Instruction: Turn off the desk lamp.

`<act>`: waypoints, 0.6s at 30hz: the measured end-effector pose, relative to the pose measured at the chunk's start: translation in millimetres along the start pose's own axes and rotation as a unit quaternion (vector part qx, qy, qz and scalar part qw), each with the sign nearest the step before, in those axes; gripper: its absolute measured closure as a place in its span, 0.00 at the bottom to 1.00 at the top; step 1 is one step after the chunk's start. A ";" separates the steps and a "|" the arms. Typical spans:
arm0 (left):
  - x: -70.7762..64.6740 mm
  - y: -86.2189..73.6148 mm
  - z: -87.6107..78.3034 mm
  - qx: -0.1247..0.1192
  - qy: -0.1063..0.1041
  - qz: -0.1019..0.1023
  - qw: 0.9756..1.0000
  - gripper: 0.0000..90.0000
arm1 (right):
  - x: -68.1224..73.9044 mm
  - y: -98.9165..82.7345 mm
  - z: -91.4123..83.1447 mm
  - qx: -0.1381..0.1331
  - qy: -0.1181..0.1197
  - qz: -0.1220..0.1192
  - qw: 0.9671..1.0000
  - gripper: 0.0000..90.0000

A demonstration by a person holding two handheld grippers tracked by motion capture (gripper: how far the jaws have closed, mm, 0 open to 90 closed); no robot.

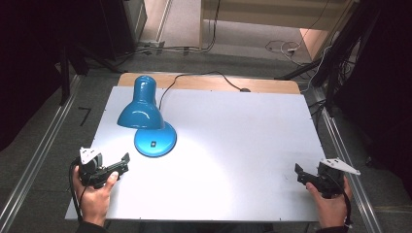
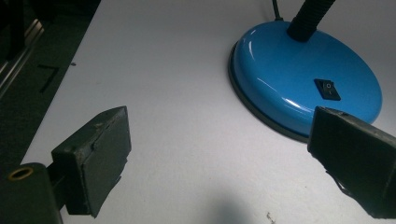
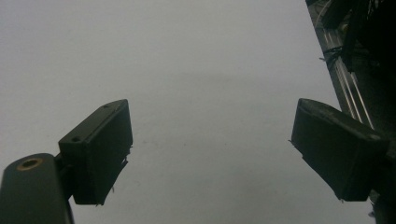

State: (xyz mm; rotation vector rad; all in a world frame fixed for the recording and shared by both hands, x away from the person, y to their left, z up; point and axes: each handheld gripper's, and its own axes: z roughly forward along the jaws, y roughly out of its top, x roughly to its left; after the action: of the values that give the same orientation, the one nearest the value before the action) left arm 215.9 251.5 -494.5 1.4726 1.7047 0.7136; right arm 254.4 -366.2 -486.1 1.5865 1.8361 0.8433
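With both the left tool (image 1: 124, 164) and right tool (image 1: 302, 174) spread apart and empty, the blue lamp (image 1: 145, 119) at upper left of the desk (image 1: 233, 145) looks bottom-heavy, glossy and slippery; grip the flexible black neck (image 2: 310, 18).

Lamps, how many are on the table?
1. The blue lamp stands on the far left part of the white table, its shade tipped over its round base, just ahead of the left gripper. Nothing hides another.
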 end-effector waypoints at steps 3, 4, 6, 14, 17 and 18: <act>-1.7 0.8 1.0 0.003 -0.008 0.002 1.000 0.09 | -2.7 -2.4 -3.1 0.004 -0.002 0.004 1.000 0.12; -3.1 1.0 1.6 0.004 -0.009 0.002 1.000 0.09 | -2.7 -2.4 -3.1 0.004 -0.002 0.004 1.000 0.12; -6.9 1.9 2.8 0.004 -0.012 0.006 1.000 0.09 | -4.9 -3.2 -3.4 0.004 -0.004 0.008 1.000 0.12; -14.6 2.2 6.0 0.005 -0.012 0.012 1.000 0.09 | -15.0 -3.8 -3.8 0.004 -0.008 0.024 1.000 0.12; -16.1 2.1 6.7 0.007 -0.012 0.013 1.000 0.09 | -16.0 -3.7 -3.7 0.004 -0.007 0.025 1.000 0.12; -16.7 2.1 7.0 0.007 -0.012 0.013 1.000 0.09 | -16.1 -3.5 -3.6 0.005 -0.006 0.026 1.000 0.12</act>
State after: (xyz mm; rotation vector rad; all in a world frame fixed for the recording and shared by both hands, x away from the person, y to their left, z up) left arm 223.6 235.0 -493.7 1.5094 1.6792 0.6965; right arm 251.7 -382.8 -486.3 1.6473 1.8002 0.8477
